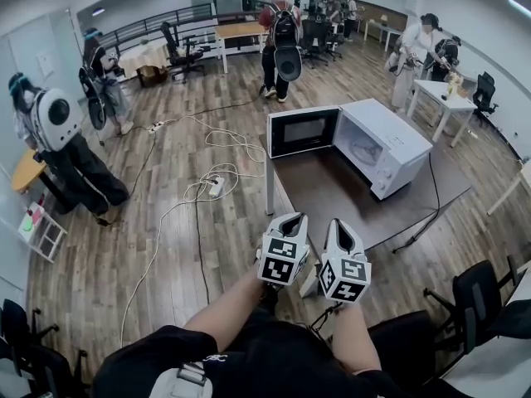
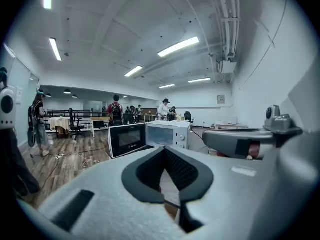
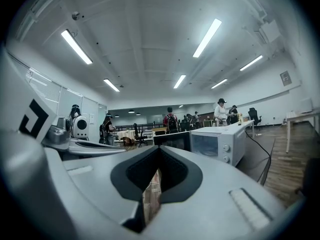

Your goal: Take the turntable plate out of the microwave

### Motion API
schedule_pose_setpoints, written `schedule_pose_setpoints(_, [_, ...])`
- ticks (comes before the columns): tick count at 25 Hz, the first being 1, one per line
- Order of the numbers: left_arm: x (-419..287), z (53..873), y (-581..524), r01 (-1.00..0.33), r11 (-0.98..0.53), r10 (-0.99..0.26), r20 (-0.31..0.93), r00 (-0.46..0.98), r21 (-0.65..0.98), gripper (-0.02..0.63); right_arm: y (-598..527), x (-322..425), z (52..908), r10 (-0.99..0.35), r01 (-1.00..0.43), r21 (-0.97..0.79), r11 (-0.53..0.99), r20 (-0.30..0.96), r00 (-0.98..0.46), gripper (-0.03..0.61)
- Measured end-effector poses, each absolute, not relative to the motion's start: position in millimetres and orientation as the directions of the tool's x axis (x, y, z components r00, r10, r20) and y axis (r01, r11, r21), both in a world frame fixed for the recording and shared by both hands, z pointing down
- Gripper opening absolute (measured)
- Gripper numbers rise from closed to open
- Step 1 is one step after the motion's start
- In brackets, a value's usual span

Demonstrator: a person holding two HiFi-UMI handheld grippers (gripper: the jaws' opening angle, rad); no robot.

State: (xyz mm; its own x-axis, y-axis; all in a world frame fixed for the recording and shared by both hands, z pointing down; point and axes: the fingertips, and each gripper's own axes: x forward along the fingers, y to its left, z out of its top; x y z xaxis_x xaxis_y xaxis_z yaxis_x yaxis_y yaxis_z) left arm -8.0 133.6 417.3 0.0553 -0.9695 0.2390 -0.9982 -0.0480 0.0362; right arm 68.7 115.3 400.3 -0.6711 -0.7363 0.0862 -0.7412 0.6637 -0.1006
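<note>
Microwave [image 1: 397,149] cavity, centre-right of head view: too small/hazy to tell turntable plate. Gripper views: same. Table [image 1: 332,193] near edge partly behind left tool [image 1: 290,219], right tool [image 1: 338,224].

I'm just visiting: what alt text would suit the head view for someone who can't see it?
Seen from above, a person holds a left gripper and right gripper side by side, both shut and empty, short of a dark table where a white microwave stands with its door open. Cables trail across the wooden floor; other people stand beyond.
</note>
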Motion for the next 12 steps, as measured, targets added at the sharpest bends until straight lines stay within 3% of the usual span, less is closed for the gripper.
schedule_pose_setpoints(12, [-23.4, 429.8, 56.7, -0.993, -0.094, -0.965, 0.239, 0.107, 0.068, 0.004, 47.0, 55.7, 411.1, -0.768, -0.774, -0.081, 0.628, 0.102, -0.633, 0.006])
